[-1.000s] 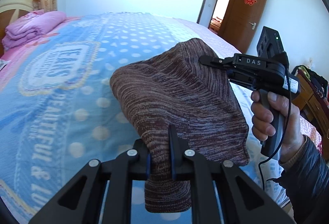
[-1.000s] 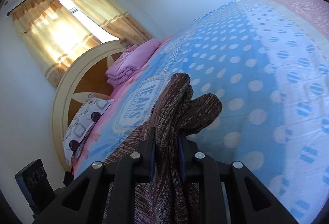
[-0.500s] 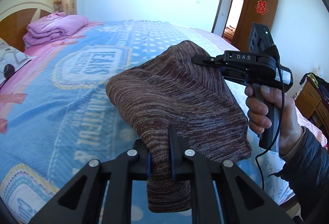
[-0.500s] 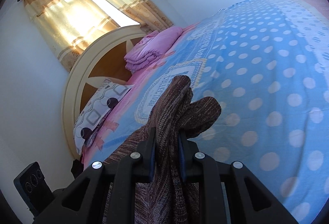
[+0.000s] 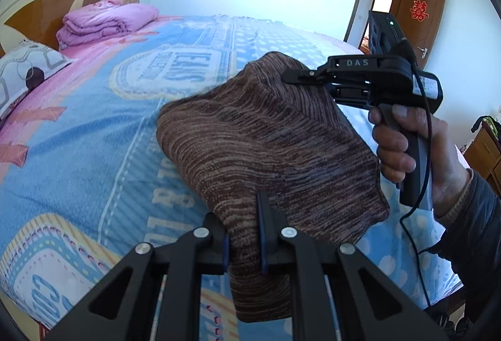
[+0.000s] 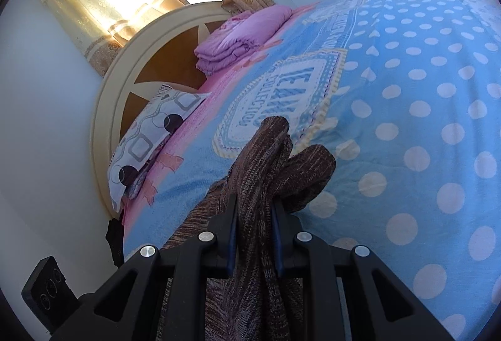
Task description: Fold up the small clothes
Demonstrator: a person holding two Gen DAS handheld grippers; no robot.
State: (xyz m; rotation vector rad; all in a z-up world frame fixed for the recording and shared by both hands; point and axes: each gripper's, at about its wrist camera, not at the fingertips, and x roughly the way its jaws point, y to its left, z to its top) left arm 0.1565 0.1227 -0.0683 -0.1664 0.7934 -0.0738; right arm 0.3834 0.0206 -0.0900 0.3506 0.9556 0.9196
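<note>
Holding the brown knit garment (image 5: 266,147) up between them, both tools are clamped on cloth: the left tool (image 5: 244,234) nips a near edge, its jaws almost closed on the knit, and the right tool (image 5: 300,78), gripped by a hand (image 5: 404,150), pinches the far corner. Stretched this way the piece hangs clear above the blue dotted bed (image 5: 94,121), probably so it can be laid flat for a fold. No container is in view; a folded pink quilt (image 5: 106,23) sits by the headboard
</note>
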